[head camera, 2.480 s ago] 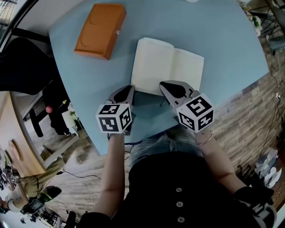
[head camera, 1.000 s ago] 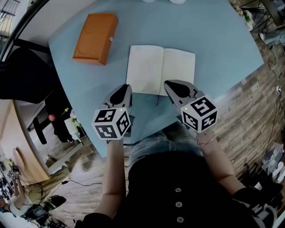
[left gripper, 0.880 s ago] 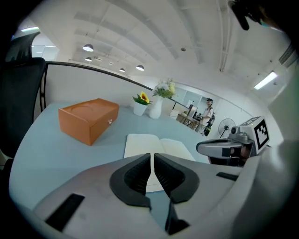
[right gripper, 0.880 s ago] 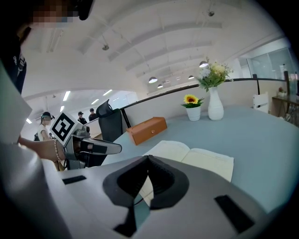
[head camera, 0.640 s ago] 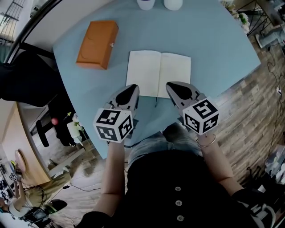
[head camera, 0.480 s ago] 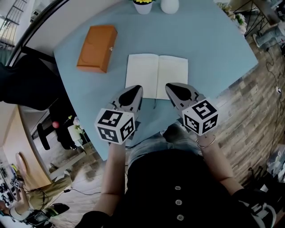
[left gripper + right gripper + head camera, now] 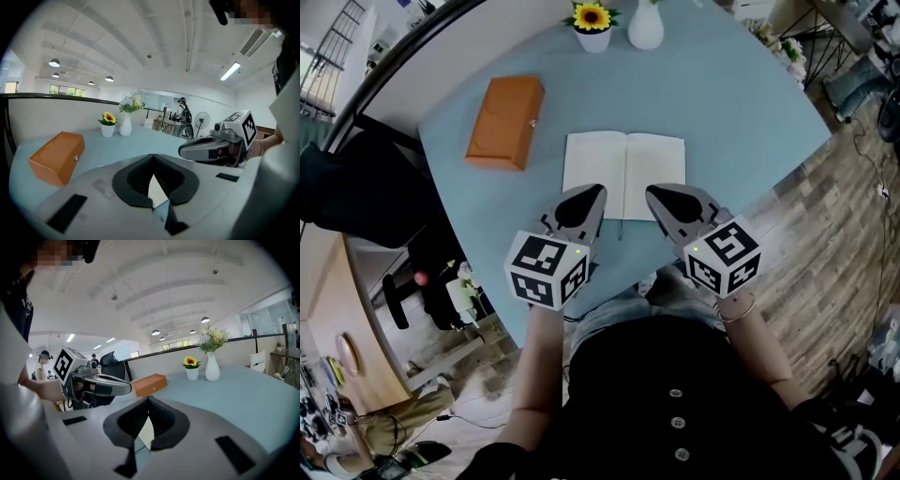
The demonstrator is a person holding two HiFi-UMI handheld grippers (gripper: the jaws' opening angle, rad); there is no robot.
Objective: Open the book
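Left tongs [image 7: 152, 157]: pressed together after just closing, with nothing between them. I hold them over the near edge of the left page.
Right tongs [image 7: 148, 399]: pressed together and empty, over the near corner of the right page. A clear gap separates them from my left tongs.
Book [image 7: 623, 173]: lies open and flat, blank pages up, about mid-tabletop, its spine running toward me.
Near edge: the blue tabletop [image 7: 741, 112] ends just behind my tongs, above my lap.
Open room: bare surface runs from the right of the book to the right edge, and past the book toward the far edge.
Orange box [image 7: 504, 122]: left of and beyond the book, apart from it, close to the left edge.
Far edge: a potted sunflower [image 7: 592, 26] and a white vase [image 7: 645, 26] stand side by side, well apart from the book.
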